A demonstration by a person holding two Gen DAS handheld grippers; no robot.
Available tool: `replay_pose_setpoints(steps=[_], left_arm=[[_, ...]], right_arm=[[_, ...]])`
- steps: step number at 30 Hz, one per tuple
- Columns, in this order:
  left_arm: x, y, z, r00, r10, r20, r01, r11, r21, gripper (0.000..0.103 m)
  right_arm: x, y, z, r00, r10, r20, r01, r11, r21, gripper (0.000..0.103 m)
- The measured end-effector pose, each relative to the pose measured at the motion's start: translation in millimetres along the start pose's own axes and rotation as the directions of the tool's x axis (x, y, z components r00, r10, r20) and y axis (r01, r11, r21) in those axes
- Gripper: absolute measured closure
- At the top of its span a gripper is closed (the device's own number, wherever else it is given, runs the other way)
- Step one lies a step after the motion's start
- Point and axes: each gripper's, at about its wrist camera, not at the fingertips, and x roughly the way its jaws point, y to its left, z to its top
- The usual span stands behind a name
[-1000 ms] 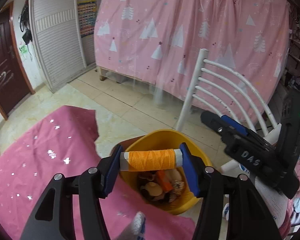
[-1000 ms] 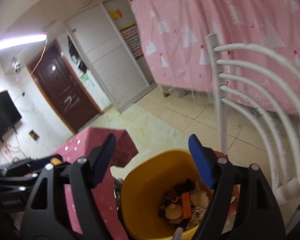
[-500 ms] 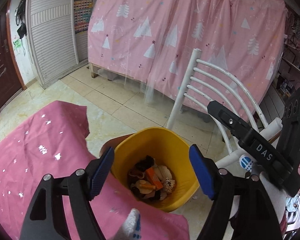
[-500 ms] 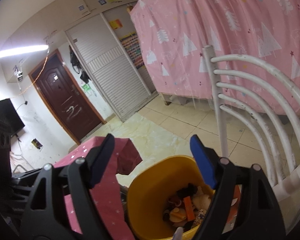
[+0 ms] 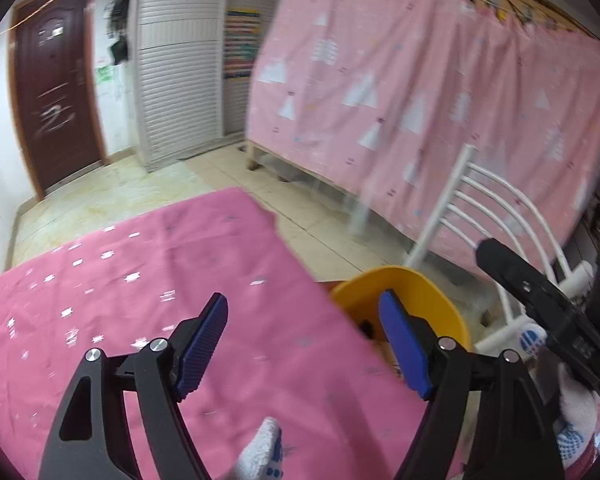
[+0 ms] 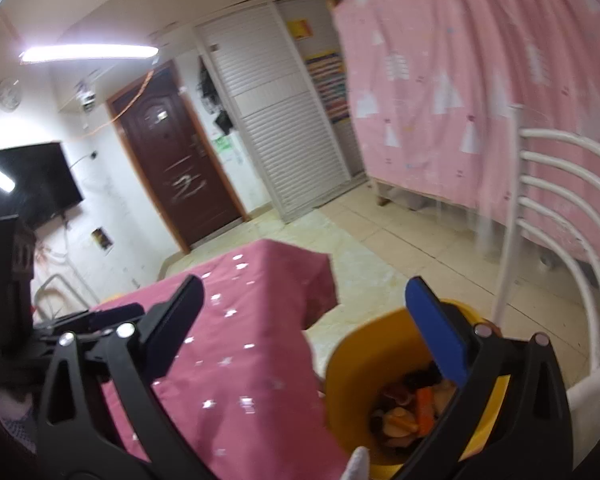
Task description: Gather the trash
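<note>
A yellow bin stands on the floor beside the table and holds several bits of trash, one of them orange. My right gripper hangs above the bin's rim and the table corner; its jaws are opening wide with nothing between them. My left gripper is open and empty over the pink starred tablecloth, with the bin just right of its right finger. The right gripper's black finger shows at the right edge of the left wrist view.
A white metal chair stands right of the bin. Behind it a pink curtain covers a bed frame. Tiled floor runs to a dark door and a white louvred wardrobe. Gloved hands hold the grippers.
The orange thread spool held between the left jaws a second ago is gone from them. The left gripper opened and swung left over the table. The right jaws spread wider.
</note>
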Motion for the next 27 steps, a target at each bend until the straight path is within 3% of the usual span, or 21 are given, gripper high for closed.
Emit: replay_pose_setpoints(steps=[5,13,22,27], left_arm=[[-23.8,44.8,-13.5,0.993,0.109,0.055,-0.105,0.992,-0.063,0.029],[-64.6,116.0,-37.3,0.955,0.28,0.1,-0.261,0.95,-0.173,0.019],[-95.0,174.4,-59.5,0.923,0.365,0.119,-0.327,0.91,-0.256,0.017],[-113.9,197.7,-74.0,0.883,0.45,0.132,-0.403,0.872,-0.277,0.017]], right_arm=[[11.6,44.6,-8.4,0.996,0.075,-0.039,-0.078,0.994,-0.075,0.006],[32.7,126.4,-30.4,0.974,0.192,-0.12,-0.213,0.959,-0.189,0.006],[42.9,187.2,-47.8,0.949,0.252,-0.187,-0.296,0.917,-0.268,0.006],[48.0,209.7,-55.8,0.938,0.274,-0.213,-0.329,0.897,-0.296,0.006]])
